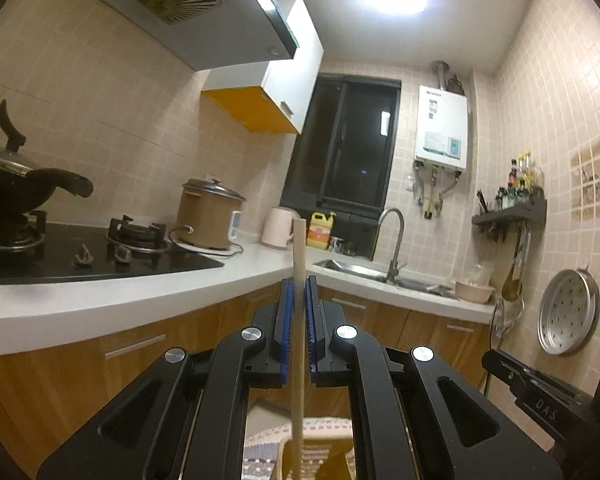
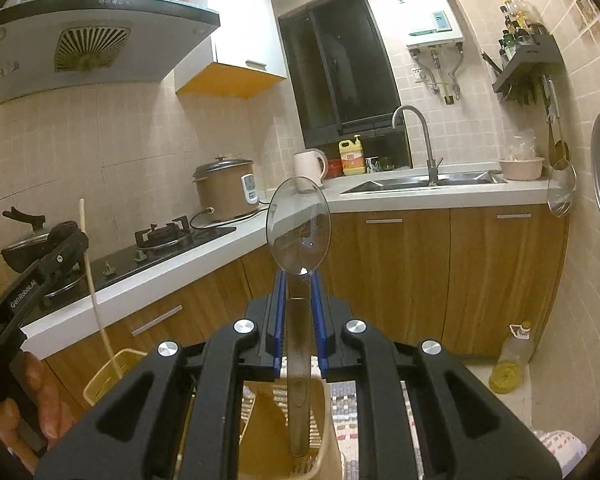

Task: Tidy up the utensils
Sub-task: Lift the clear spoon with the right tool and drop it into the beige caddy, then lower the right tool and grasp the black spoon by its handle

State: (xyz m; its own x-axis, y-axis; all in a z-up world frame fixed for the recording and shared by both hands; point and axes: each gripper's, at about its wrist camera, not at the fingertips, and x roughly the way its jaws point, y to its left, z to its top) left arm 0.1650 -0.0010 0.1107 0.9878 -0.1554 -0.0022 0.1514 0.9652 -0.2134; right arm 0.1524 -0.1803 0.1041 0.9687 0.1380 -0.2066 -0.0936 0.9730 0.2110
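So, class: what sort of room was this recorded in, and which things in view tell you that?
A home kitchen, almost certainly: a gas hob under an extractor hood, a steel sink with a tap, and a rice cooker on the white worktop.

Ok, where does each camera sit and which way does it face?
Left wrist: on the left gripper, facing the window corner; holds a wooden stick; right gripper's body at the right edge.
Right wrist: on the right gripper, facing the sink; holds a clear spoon; left hand shows.
Both share window, faucet.
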